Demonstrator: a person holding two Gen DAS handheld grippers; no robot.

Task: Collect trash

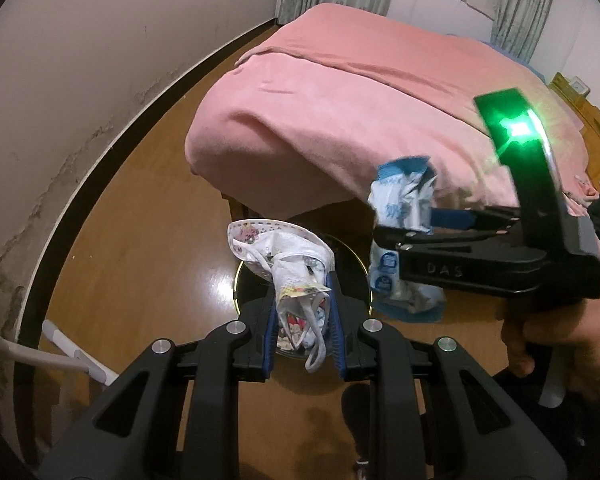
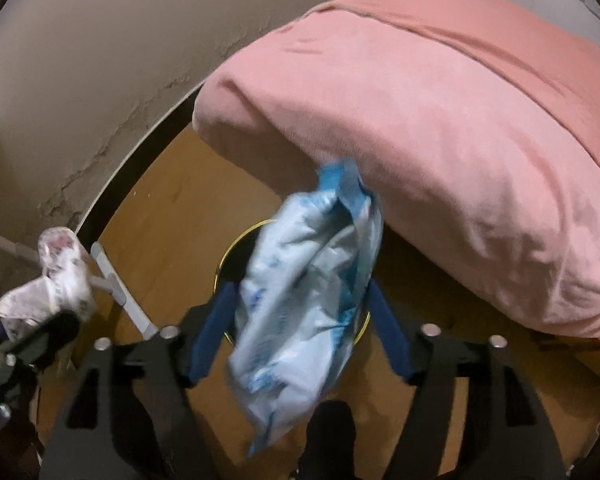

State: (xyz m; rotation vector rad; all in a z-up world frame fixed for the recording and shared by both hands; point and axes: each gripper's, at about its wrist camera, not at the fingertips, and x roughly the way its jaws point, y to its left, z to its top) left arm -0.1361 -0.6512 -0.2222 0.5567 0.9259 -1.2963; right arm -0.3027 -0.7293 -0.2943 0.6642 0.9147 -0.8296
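Note:
My left gripper (image 1: 302,300) is shut on a crumpled white printed face mask (image 1: 280,256), held above a black round bin with a gold rim (image 1: 352,254) on the floor. In the right wrist view the mask (image 2: 58,280) shows at the far left. My right gripper (image 2: 300,292) has its blue fingers (image 2: 212,328) spread wide. The blue-and-white plastic wrapper (image 2: 300,292) between them is blurred and appears loose, over the bin (image 2: 236,254). In the left wrist view the right gripper (image 1: 404,228) and wrapper (image 1: 404,200) are at the right.
A bed with a pink blanket (image 1: 360,112) overhangs the bin's far side. Wooden floor (image 1: 140,240) lies around it. A white wall with peeling paint (image 1: 80,80) and dark baseboard stands left. A white mop-like head (image 2: 120,296) lies by the wall.

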